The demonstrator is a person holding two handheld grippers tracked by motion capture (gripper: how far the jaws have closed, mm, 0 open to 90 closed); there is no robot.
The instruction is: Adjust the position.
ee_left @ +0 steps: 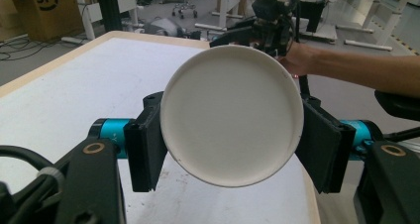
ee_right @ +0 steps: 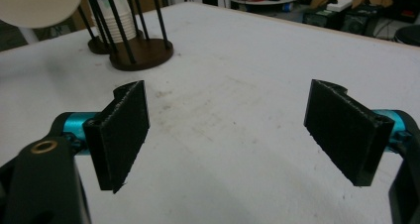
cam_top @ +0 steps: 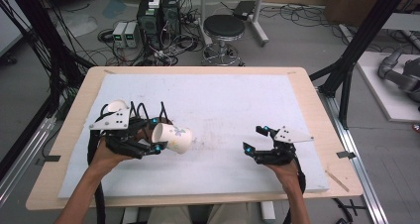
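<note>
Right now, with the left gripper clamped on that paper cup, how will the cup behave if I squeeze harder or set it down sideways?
The paper cup looks thin-walled, so harder squeezing by the left gripper would probably dent it. It is round and tapered; laid sideways on the table it would likely roll in a curve.

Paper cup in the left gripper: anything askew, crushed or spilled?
Nothing stands out. The paper cup lies on its side in the left gripper, its round base undented between the pads. No spill shows on the table.

A white paper cup (cam_top: 173, 137) with a pale green print; black-jawed hand-held grippers with teal joints.
</note>
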